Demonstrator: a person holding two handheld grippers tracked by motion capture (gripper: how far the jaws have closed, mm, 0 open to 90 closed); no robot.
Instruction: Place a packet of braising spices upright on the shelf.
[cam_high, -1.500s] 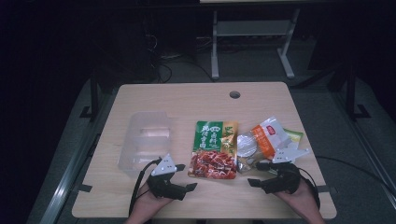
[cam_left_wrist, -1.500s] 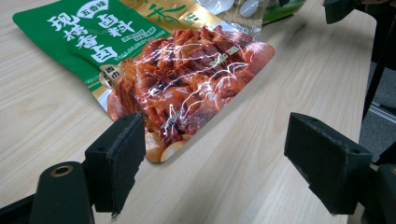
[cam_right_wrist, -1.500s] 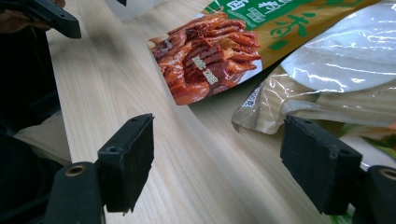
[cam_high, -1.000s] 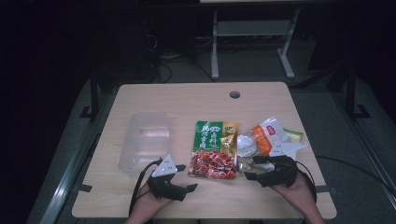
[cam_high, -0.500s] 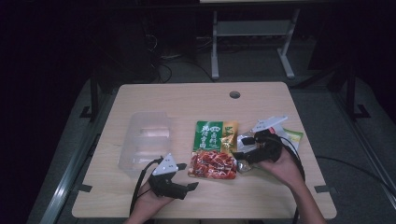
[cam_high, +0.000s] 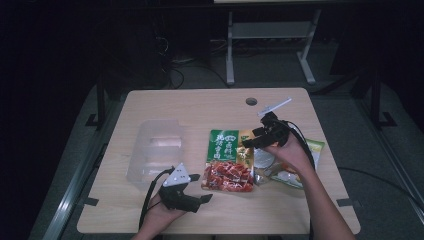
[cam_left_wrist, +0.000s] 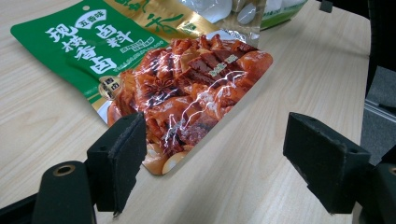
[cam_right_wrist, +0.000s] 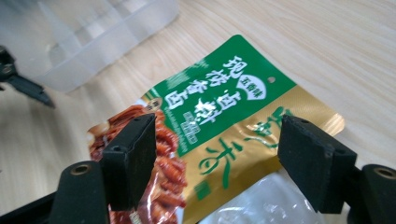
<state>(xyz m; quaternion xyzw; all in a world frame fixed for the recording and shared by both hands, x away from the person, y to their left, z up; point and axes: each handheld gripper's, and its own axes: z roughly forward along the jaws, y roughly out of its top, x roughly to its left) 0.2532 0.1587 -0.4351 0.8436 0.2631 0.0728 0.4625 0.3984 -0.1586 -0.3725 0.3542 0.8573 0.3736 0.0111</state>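
Note:
A green, gold and red food packet (cam_high: 227, 159) (cam_left_wrist: 154, 79) (cam_right_wrist: 210, 116) lies flat in the middle of the table (cam_high: 200, 107). More packets (cam_high: 287, 167), white, orange and pale green, overlap its right side. My left gripper (cam_high: 197, 187) rests near the front edge just left of the packet's red end, open with nothing between its pads (cam_left_wrist: 122, 158). My right gripper (cam_high: 254, 139) is lifted over the packet's gold right edge, tilted down and leftward, open and empty (cam_right_wrist: 215, 158).
A clear plastic tray (cam_high: 156, 147) (cam_right_wrist: 88, 37) stands at the left of the packets. A round hole (cam_high: 251, 101) sits near the table's far edge. Beyond the table are a dark floor and a metal stand (cam_high: 270, 45).
My right gripper has risen from the front right of the table and swung up and left over the packets, now above the green packet's right edge. The left gripper has barely moved.

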